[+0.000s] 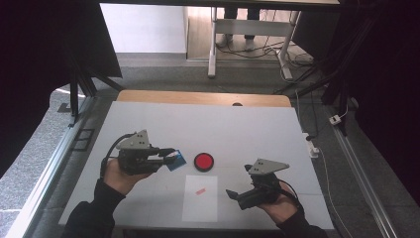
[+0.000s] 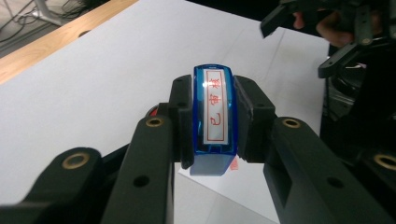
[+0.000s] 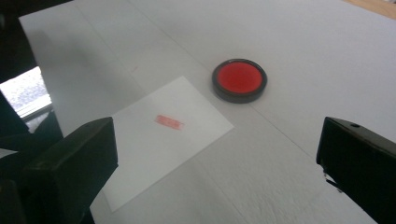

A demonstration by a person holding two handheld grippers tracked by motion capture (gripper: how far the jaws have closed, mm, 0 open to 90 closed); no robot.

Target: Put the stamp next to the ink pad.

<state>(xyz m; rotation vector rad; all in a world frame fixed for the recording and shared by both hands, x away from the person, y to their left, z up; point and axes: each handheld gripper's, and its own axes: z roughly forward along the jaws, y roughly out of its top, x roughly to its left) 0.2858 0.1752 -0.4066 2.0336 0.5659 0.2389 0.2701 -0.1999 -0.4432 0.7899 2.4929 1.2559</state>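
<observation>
My left gripper (image 1: 171,154) is shut on a blue stamp (image 1: 176,159), held above the table left of centre. In the left gripper view the stamp (image 2: 214,112) sits clamped between both jaws, its white label with red characters facing up. A round black ink pad (image 1: 203,161) with a red centre lies mid-table, just right of the stamp. A white sheet of paper (image 1: 200,198) with a small red stamp mark (image 1: 200,191) lies near the front edge. My right gripper (image 1: 236,196) is open and holds nothing, to the right of the paper. Its view looks onto the ink pad (image 3: 239,79) and the paper (image 3: 163,140).
The white table top (image 1: 257,129) has a wooden strip (image 1: 198,97) along its far edge. Beyond it stand desk legs (image 1: 213,44) and loose cables on the floor. A white plug block (image 1: 313,148) sits off the table's right edge.
</observation>
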